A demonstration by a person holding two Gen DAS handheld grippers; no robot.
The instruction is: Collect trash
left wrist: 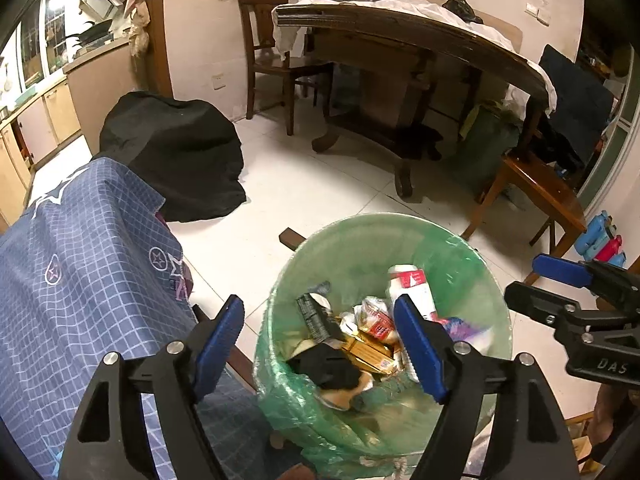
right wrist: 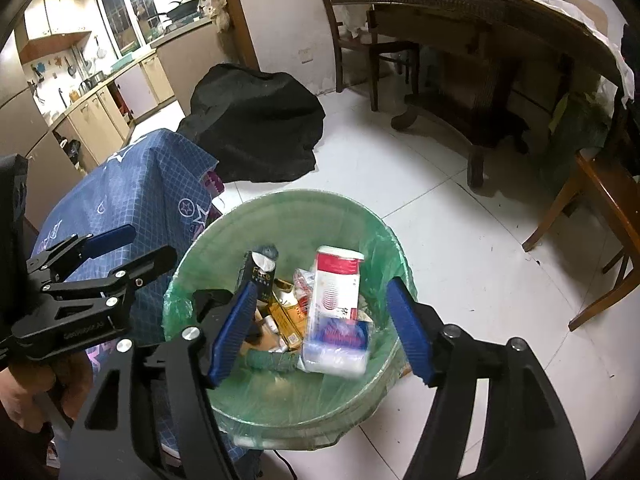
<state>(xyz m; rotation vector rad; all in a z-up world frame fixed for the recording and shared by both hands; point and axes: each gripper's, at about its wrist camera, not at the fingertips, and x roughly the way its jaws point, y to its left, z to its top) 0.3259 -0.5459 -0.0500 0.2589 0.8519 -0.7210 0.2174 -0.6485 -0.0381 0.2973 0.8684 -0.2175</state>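
A round bin with a green liner (left wrist: 472, 268) (right wrist: 280, 212) stands on the white tile floor, holding trash: a white and red tissue pack (left wrist: 412, 284) (right wrist: 336, 292), a gold box (left wrist: 372, 354) (right wrist: 286, 316), a black tube (left wrist: 314, 314) (right wrist: 262, 270) and wrappers. A blue and white soft pack (right wrist: 340, 344) looks blurred inside the bin, under my right gripper. My left gripper (left wrist: 320, 344) is open and empty over the bin's left rim. My right gripper (right wrist: 320, 328) is open and empty above the bin; it also shows in the left wrist view (left wrist: 532, 280).
A blue checked cloth (left wrist: 80, 272) (right wrist: 132, 204) covers something left of the bin. A black bag (left wrist: 176, 156) (right wrist: 256, 120) lies on the floor behind. A dark wooden table (left wrist: 400, 40) (right wrist: 480, 12) and chairs (left wrist: 536, 192) stand beyond. Kitchen cabinets (right wrist: 100, 116) are far left.
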